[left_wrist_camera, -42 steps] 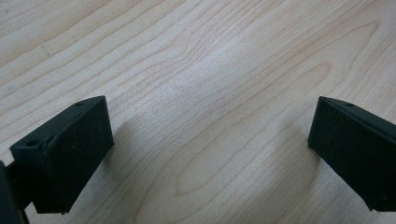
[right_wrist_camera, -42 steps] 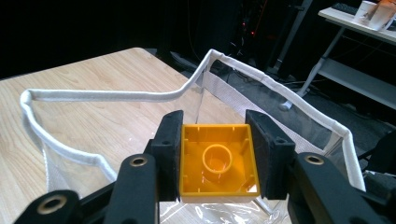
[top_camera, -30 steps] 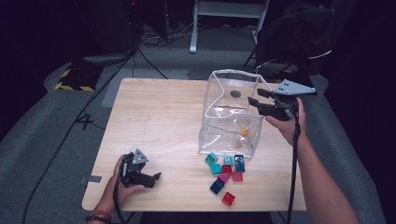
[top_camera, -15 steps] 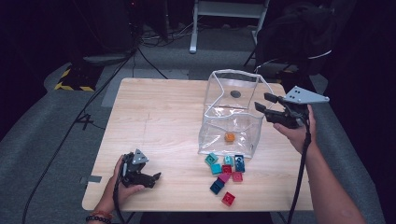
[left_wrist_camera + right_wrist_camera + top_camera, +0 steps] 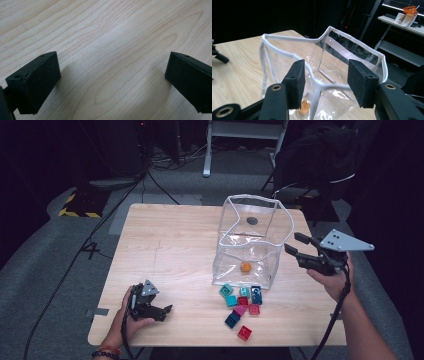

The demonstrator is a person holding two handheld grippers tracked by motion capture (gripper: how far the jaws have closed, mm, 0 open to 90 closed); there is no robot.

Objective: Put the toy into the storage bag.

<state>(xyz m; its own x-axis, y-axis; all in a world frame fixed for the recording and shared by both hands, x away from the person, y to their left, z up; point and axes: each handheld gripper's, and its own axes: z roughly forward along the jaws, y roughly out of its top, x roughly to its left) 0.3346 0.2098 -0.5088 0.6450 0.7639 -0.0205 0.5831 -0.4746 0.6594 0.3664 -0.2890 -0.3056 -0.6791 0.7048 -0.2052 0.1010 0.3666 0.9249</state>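
Observation:
A clear plastic bag [image 5: 252, 198] with a white rim stands open on the wooden table [image 5: 165, 245]. An orange brick [image 5: 245, 266] lies on its floor. My right gripper [image 5: 294, 243] hovers just right of the bag, pointing at it, open and empty. In the right gripper view the bag's rim [image 5: 287, 38] lies beyond my right gripper [image 5: 325, 72], and the orange brick [image 5: 305, 106] shows through the wall. My left gripper [image 5: 162, 311] rests at the table's front left. In the left gripper view my left gripper [image 5: 112, 72] stands open over bare wood.
Several loose bricks lie in front of the bag: a teal one [image 5: 226, 290], a blue one [image 5: 256, 295] and a red one [image 5: 244, 332] among them. Cables and a chair base sit on the dark floor behind the table.
My right gripper has drawn back to the right, away from the bag's opening. The orange brick has settled on the bag's floor. The left gripper has stayed put.

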